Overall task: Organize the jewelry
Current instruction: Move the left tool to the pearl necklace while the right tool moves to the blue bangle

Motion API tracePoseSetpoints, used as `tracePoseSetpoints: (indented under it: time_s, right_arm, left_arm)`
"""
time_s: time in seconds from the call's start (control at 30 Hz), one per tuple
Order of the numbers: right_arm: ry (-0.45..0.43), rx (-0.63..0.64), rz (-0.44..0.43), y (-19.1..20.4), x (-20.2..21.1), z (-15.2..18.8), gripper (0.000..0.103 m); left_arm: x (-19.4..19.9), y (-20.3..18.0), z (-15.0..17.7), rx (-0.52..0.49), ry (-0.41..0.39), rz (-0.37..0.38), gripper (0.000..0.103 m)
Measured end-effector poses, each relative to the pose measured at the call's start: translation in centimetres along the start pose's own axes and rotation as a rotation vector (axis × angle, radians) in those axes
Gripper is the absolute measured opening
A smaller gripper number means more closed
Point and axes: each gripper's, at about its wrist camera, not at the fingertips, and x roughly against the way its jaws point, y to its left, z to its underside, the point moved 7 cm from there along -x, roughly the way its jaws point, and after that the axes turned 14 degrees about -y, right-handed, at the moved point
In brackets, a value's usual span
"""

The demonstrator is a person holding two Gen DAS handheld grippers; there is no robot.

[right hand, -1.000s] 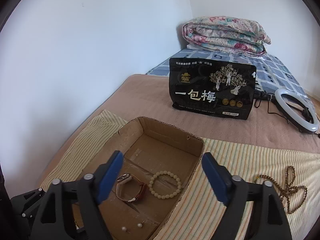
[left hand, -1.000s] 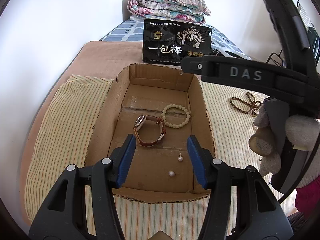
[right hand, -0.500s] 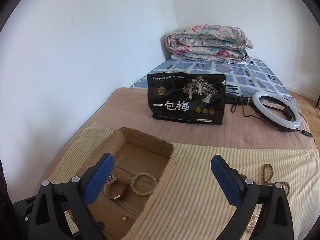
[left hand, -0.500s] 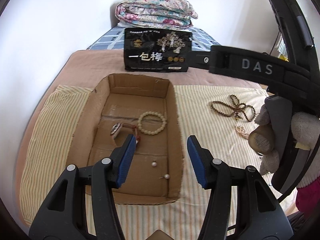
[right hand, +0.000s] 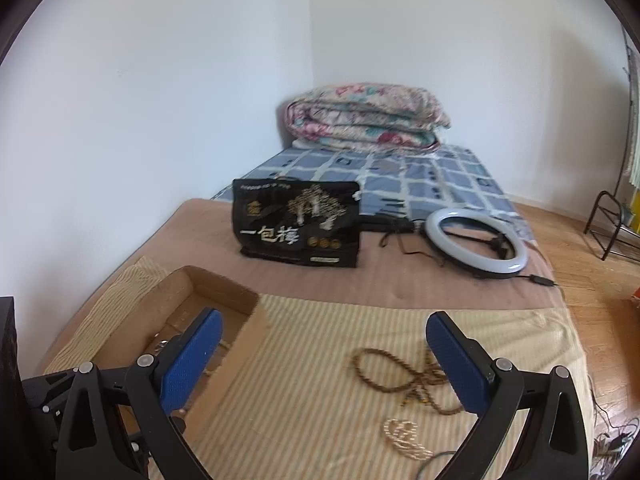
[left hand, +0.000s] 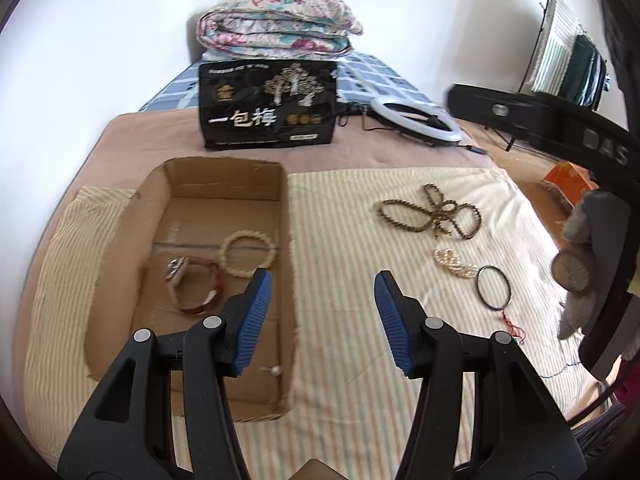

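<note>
A cardboard box (left hand: 120,240) lies on the striped cloth and holds a brown-strap watch (left hand: 192,288), a cream bead bracelet (left hand: 248,252) and a small pearl earring (left hand: 274,370). On the cloth to the right lie a brown bead necklace (left hand: 432,212), a pearl bracelet (left hand: 456,262) and a dark bangle (left hand: 494,292). My left gripper (left hand: 322,320) is open and empty above the box's right wall. My right gripper (right hand: 324,364) is open and empty above the cloth, with the necklace (right hand: 400,372) and pearl bracelet (right hand: 404,438) under it.
A black snack bag (left hand: 268,108) stands behind the box. A ring light (left hand: 416,120) with its cable lies to the right of it. A folded quilt (left hand: 280,26) sits at the wall. The bed's right edge (right hand: 576,320) drops to a wooden floor.
Both grippers have swung right, away from the box and over the striped cloth. The loose jewelry on the right has come into view. Both stay open and empty.
</note>
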Motion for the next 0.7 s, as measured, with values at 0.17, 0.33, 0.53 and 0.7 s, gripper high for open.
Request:
tracePoseSetpoints:
  time_s: [0.17, 0.33, 0.53, 0.7]
  right_arm:
    - [-0.012, -0.082, 0.051, -4.1, 2.5, 0.0, 0.103]
    - [0.011, -0.102, 0.1, -7.8, 5.1, 0.9, 0.103]
    - [0.076, -0.084, 0.139, -11.6, 7.8, 3.9, 0.103]
    - [0.164, -0.081, 0.179, -14.9, 8.3, 7.5, 0.103]
  left_arm:
    - [-0.8, -2.0, -0.2, -0.054, -0.008, 0.021, 0.055]
    - [-1.6, -4.1, -0.2, -0.067, 0.008, 0.068, 0.055]
    - [-2.9, -6.5, 0.1, -0.064, 0.043, 0.113, 0.055]
    - [-4.3, -8.3, 0.8, -0.075, 0.08, 0.149, 0.055]
